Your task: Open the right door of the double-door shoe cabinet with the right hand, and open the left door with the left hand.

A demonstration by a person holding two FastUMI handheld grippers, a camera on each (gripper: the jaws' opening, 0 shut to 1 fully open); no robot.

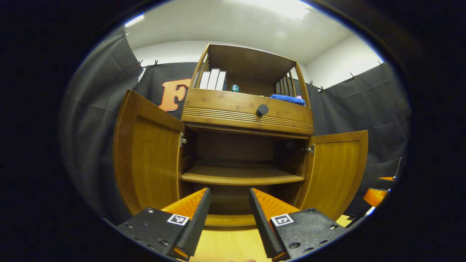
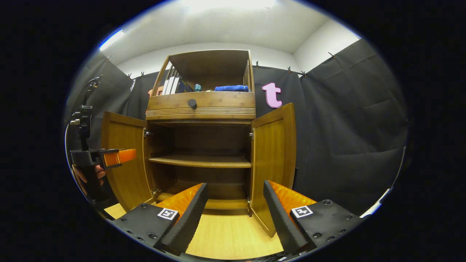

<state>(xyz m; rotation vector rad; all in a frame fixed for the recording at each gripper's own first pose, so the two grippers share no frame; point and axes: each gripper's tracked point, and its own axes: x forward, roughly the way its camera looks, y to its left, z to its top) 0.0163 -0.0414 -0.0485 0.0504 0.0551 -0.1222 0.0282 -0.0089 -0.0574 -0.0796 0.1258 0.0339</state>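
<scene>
Wood grain ran between the fingers in both views, and nothing was caught in either pair. The left gripper had its jaws spread wide, empty, aimed at the lower opening of the shoe cabinet with pale flooring under it. The right gripper was likewise parted and holding nothing, hanging back from the cabinet, just in front of the bottom edge of the right door.

Out from there, both doors stood swung open. In the left gripper view the left door fanned out wide on its hinge, and the right door stood out on the other side. Between them sat the bare inner shelf, dark space above and below it.

Higher up, a drawer front with a round dark knob crossed the cabinet, and on top were upright white books and a blue cloth.

Off at the left edge of the right gripper view, a hand held the other gripper just beside the left door's outer edge.
</scene>
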